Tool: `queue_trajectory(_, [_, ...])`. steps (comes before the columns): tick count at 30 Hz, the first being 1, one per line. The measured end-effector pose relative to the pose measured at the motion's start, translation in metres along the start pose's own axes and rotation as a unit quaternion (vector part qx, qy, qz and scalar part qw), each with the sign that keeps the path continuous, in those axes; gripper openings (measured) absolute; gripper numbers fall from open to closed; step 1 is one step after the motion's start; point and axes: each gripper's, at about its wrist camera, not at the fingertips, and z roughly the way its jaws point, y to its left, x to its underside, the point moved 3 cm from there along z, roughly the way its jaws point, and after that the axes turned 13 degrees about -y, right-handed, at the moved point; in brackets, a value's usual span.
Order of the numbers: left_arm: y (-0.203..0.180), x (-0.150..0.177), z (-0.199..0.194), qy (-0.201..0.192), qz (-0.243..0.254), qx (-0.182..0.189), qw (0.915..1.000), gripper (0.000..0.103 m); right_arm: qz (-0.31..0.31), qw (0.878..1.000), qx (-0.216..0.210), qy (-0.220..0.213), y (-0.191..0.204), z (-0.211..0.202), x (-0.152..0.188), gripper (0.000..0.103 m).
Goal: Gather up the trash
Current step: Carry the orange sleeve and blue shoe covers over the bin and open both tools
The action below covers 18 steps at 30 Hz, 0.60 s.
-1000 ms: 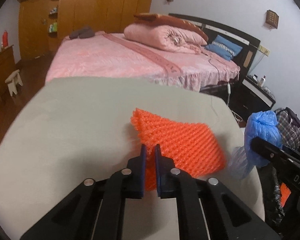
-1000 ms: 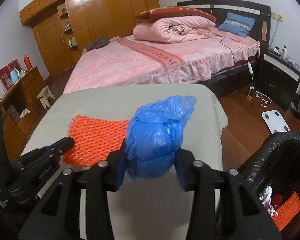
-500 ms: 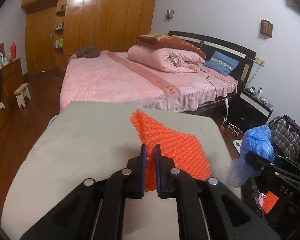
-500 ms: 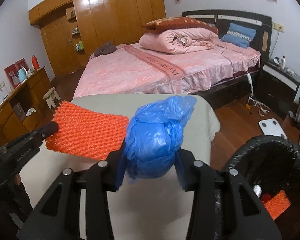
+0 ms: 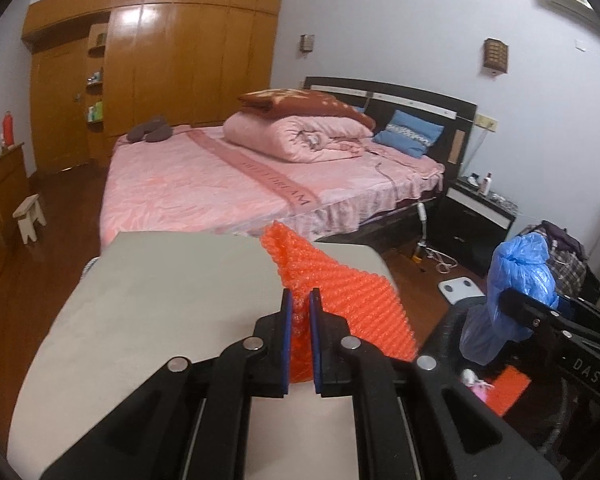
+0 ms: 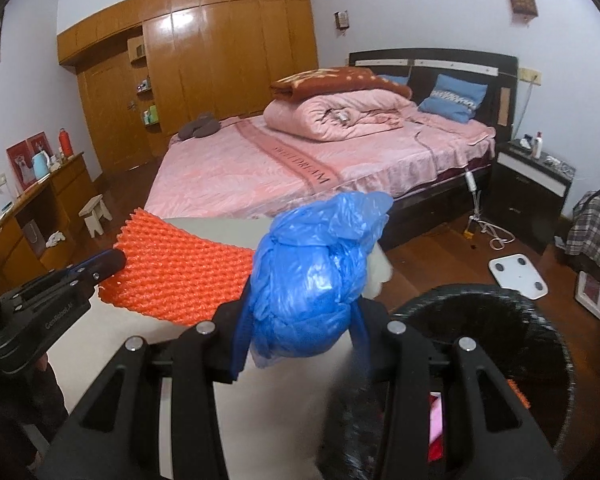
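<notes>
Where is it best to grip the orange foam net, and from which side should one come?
Probably at its near edge, coming flat from the table side: the orange foam net is a thin, limp sheet, so only an edge fits between the fingers. The left gripper holds it there.

Each wrist camera looks forward along its own fingers, close above the table — toward the bed. Both views share table, bed and bin — each glimpses the other gripper.
</notes>
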Motion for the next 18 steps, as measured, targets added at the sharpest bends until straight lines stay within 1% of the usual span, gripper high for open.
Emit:
queue_trajectory(7, [-0.051, -0.001, -0.010, -0.009, 0.012, 0.042, 0.9990, 0.008, 0.002, 1.000, 0.030, -0.007, -0.034, -0.035, 0.004, 0.041])
queue_trajectory(12, [-0.089, -0.001, -0.011, -0.012, 0.024, 0.080, 0.9964, 0.008, 0.008, 0.998, 0.059, -0.013, -0.062, -0.057, 0.009, 0.041])
queue_trajectory(18, [-0.135, 0.014, -0.004, 0.001, 0.046, 0.119, 0.9918, 0.008, 0.017, 0.995, 0.095, -0.007, -0.097, -0.070, 0.021, 0.041])
